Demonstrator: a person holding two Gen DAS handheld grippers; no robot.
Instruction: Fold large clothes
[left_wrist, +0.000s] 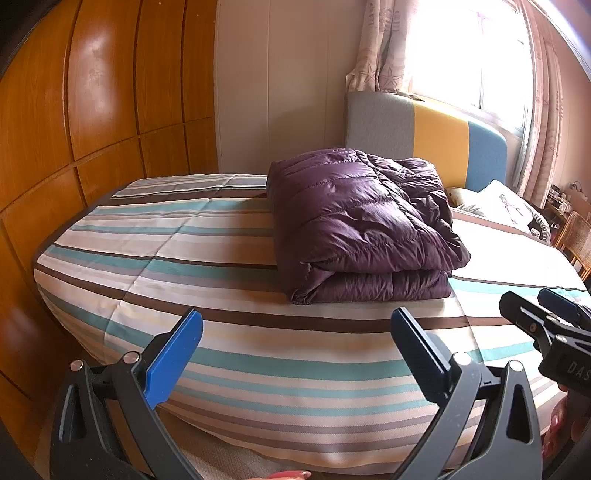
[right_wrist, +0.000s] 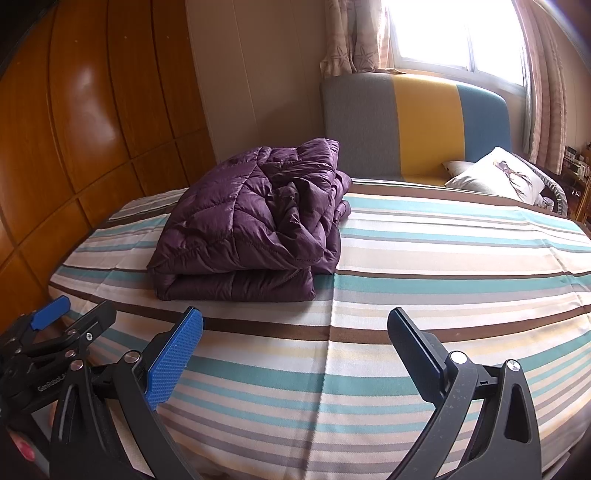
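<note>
Purple puffy jacket (left_wrist: 364, 225) folded into a fat bundle on the striped bed (left_wrist: 229, 354), near the headboard (left_wrist: 424, 136) and well apart from both tongs. Left gripper (left_wrist: 295, 354) and right gripper (right_wrist: 295, 354) both wide open, holding nothing, low over the near edge of the bed. Looks like the folding is nearly done, so best to check the messy loose side (right_wrist: 295, 214), tuck it in gently, pinch only the thick edges, and press down softly so the slippery stack does not slide apart.
</note>
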